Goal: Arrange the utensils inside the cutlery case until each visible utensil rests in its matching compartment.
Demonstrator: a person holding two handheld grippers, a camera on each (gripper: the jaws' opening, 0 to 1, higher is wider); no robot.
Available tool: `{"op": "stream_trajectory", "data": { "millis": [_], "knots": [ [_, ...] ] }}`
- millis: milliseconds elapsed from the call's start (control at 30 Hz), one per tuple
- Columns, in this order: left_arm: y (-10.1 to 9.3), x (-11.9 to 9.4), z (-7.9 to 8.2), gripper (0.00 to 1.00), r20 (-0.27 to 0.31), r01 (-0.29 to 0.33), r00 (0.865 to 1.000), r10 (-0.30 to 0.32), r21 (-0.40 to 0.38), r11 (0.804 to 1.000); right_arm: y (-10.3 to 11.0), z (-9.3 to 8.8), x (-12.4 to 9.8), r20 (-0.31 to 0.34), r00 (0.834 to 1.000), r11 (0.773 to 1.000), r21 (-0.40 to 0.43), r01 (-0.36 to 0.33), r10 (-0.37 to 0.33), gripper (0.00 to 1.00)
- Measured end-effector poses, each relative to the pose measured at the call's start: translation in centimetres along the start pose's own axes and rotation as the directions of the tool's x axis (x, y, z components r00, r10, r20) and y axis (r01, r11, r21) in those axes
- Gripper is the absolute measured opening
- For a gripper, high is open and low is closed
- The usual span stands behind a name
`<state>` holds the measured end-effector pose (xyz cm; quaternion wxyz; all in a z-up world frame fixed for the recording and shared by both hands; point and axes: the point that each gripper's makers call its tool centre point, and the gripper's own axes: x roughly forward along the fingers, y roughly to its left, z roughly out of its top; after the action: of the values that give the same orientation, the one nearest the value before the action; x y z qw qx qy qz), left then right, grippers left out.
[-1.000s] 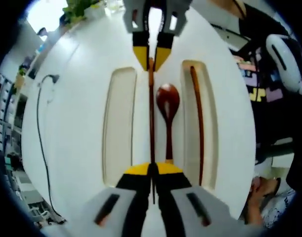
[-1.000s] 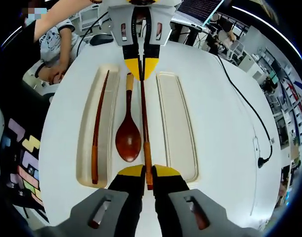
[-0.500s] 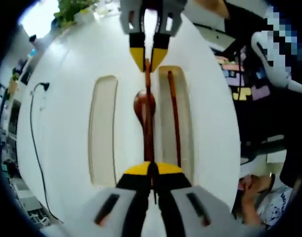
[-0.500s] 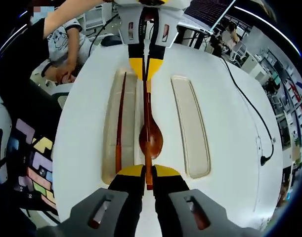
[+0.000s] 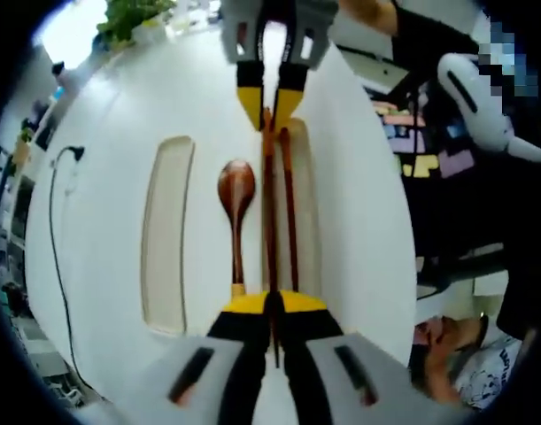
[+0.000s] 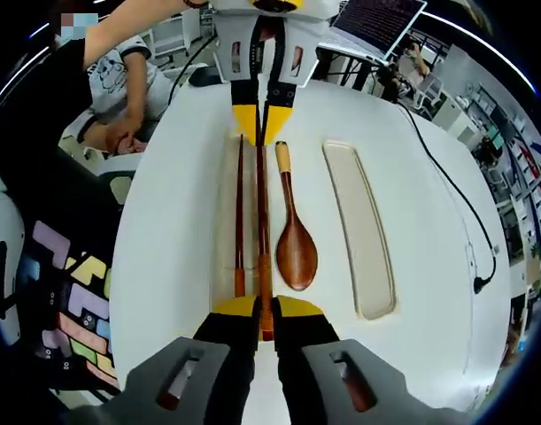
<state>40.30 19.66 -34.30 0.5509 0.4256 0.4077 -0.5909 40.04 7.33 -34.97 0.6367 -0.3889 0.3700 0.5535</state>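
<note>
Currently both grippers hold one chopstick [image 6: 262, 230] by its two ends: the right gripper [image 6: 262, 312] is clamped on the end nearest it, and the left gripper [image 5: 272, 305] is clamped on the opposite end. The held chopstick runs lengthwise over one outer compartment [image 6: 224, 221] of the white cutlery case [image 6: 181, 204], just beside the second chopstick [image 6: 239, 212], which already lies in that slot. Whether the held stick touches the slot floor cannot be told.

Progress, as a judgement: roughly one third done. One chopstick is seated; the held one is aligned with its partner and appears ready to be set down and released.

The wooden spoon [image 6: 294, 239] lies on the flat strip between the two slots, bowl toward the right gripper's end. The far compartment [image 6: 359, 230] holds nothing, so the spoon probably belongs there and remains to be moved.
</note>
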Motion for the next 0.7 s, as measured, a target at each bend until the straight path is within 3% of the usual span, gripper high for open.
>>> {"op": "stream_trajectory", "data": {
  "millis": [700],
  "knots": [
    [-0.3, 1.8, -0.3, 0.03, 0.008, 0.043, 0.999, -0.043, 0.000, 0.999, 0.2, -0.9, 1.1, -0.031, 0.999, 0.999, 0.018, -0.039, 0.040, 0.04]
  ]
}}
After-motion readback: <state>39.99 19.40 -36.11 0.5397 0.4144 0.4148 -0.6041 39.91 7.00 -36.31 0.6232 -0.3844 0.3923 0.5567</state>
